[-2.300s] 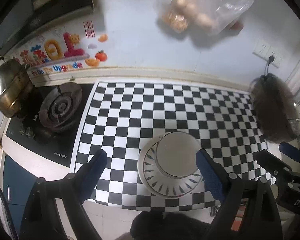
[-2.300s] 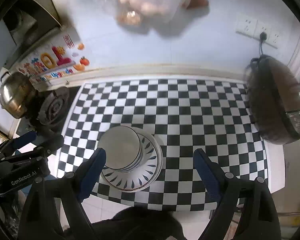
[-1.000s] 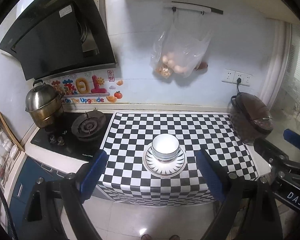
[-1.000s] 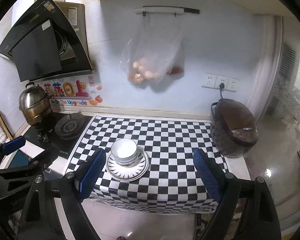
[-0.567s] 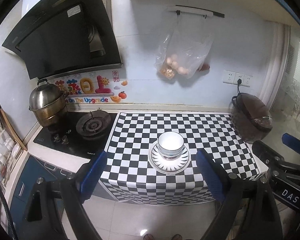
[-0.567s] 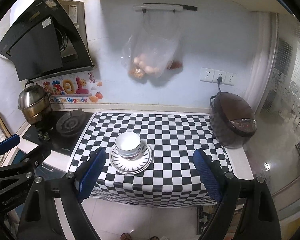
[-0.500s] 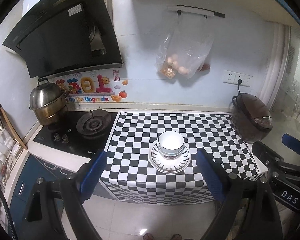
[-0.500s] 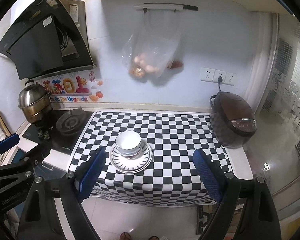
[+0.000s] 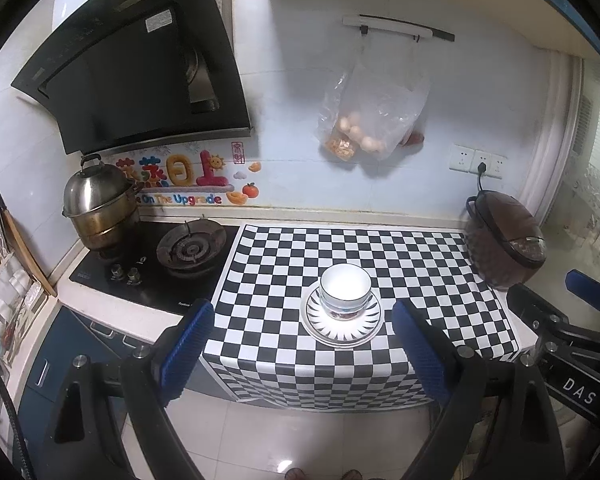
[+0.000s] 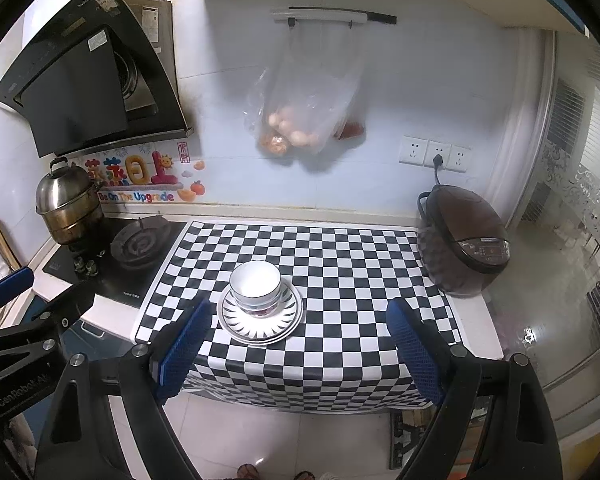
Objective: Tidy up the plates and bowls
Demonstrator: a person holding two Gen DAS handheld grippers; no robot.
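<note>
Bowls (image 9: 345,286) sitting stacked on plates (image 9: 342,328) near worktop's front edge; left gripper (image 9: 300,350) and right gripper (image 10: 296,350) hanging back, jaws wide, empty. Stacking looking finished; nothing needing another move.

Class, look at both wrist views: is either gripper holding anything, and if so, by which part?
Nothing is held. The left gripper and right gripper both stand open and empty, back from the stacked bowls on the plates.

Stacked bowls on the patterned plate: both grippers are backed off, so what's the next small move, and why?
Probably none beyond holding back: the white bowls sit nested on the black-and-white patterned plate, centred on the checkered mat. Left gripper and right gripper are open, empty and clear of the counter.
</note>
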